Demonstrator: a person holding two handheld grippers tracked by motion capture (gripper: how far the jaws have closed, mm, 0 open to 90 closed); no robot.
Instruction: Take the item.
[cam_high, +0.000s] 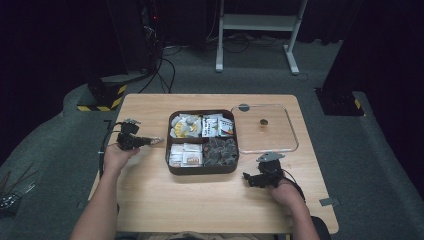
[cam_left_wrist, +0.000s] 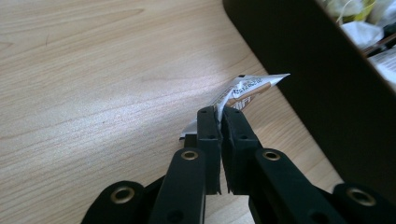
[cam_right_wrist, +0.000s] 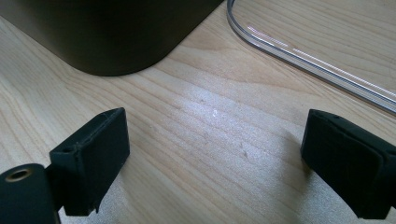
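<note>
So right now our left claw (cam_high: 150, 141) is pinched tight on a small sachet (cam_left_wrist: 247, 88), gripping it by one end so the rest pokes out past the tips like a little flag. It sits just above the counter (cam_high: 210, 200), right next to the left wall of the brown divided tray (cam_high: 200, 169). Our right claw (cam_high: 250, 178) is parked low on the counter near the tray's front right corner, jaws spread wide with nothing between them, and the clear lid (cam_high: 292, 145) lies flat beside the tray on the right.

Our read is that the sachet is either headed for the tray or just came out of it; we honestly can't tell which from this. If it's going in, we'd want to lift enough to clear the wall before swinging over, since the free end sticks out and could catch the rim and twist in the grip. Aim for the front left compartment, where similar-looking pale packets (cam_high: 186, 154) sit, and only let go once it's low inside. If it's being set down, just lower it flat and release.

Hard to see: the print on the sachet is too small to read properly. The left gripper view cuts off most of the tray's insides. The dark stuff in the front right compartment (cam_high: 220, 151) is a blur from above, and so is the small round thing on the lid (cam_high: 263, 122).
</note>
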